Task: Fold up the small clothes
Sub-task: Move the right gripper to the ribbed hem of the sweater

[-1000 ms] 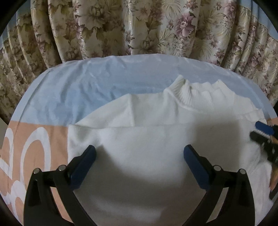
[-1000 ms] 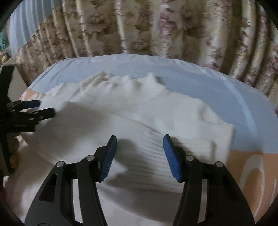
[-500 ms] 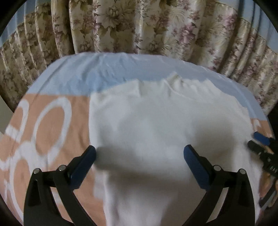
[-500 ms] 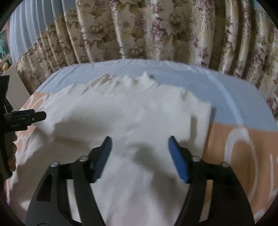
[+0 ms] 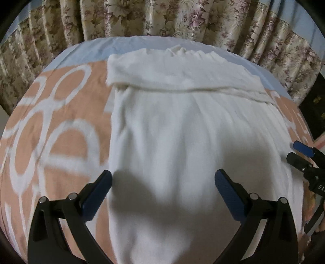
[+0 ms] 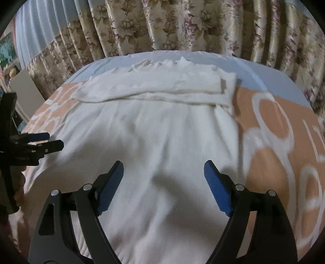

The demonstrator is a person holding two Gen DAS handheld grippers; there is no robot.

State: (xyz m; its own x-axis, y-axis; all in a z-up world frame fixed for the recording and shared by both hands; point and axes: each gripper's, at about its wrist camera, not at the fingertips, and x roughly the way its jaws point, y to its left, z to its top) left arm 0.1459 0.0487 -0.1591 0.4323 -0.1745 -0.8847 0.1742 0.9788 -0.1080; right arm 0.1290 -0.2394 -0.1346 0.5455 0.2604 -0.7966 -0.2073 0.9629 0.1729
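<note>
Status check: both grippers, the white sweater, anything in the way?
Left gripper open, empty. Right gripper open, jaws just widened, nothing between them. White sweater flat on bed cover, sleeves folded across chest. Nothing in the way.

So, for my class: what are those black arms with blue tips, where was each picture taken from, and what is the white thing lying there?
There is no robot here. A person holds a two-finger gripper in each hand, and a fisheye camera on each looks forward along its fingers. One picture is from the left gripper, the other from the right gripper. Each gripper also shows at the edge of the other's picture. Below lies a white turtleneck sweater, its sleeves folded across the chest, on a bedsheet of peach with white rings and a pale blue far end. Behind hangs a floral curtain. Nothing is held: both grippers stand open above the sweater, and the right one's jaws have just been opening, with nothing between them.
</note>
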